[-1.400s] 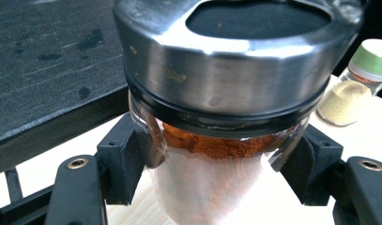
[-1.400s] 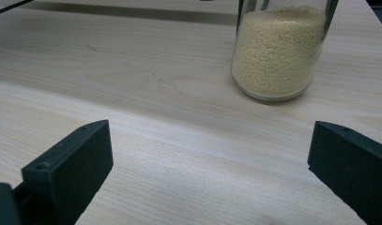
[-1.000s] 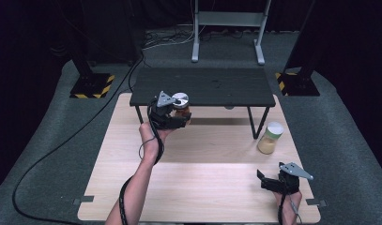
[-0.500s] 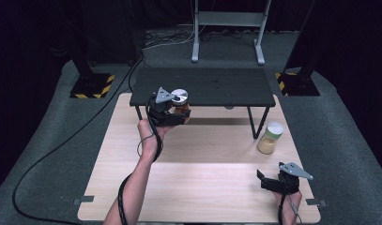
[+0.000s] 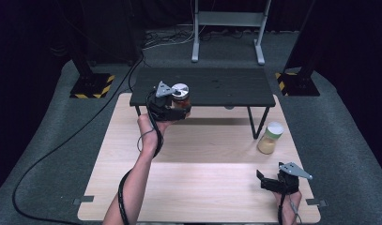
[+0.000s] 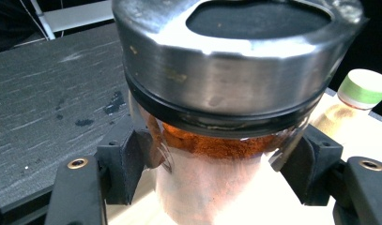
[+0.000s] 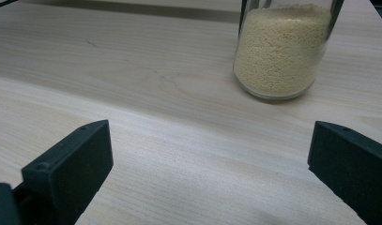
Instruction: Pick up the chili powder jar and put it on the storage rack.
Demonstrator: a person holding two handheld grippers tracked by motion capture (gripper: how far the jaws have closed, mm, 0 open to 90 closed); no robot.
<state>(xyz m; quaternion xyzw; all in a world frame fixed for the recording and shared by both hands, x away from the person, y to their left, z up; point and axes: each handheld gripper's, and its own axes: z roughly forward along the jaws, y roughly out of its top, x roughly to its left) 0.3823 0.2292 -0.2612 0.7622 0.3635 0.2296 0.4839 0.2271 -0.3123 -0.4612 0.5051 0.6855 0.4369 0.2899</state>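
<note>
Left hand-held gripper [image 5: 179, 108] clamps spice jar [image 6: 221, 117] at shelf edge [image 5: 202, 104].

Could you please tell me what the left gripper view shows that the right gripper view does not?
Left gripper view alone: the spice jar with its steel lid and orange-red powder, clamped between the left gripper jaws, and the black shelf beside it. Right gripper view alone: the right gripper with its jaws wide apart and nothing between them. Both: the grain jar standing on the wooden table; the left gripper view catches its green-banded lid, the right its pale grains.
</note>
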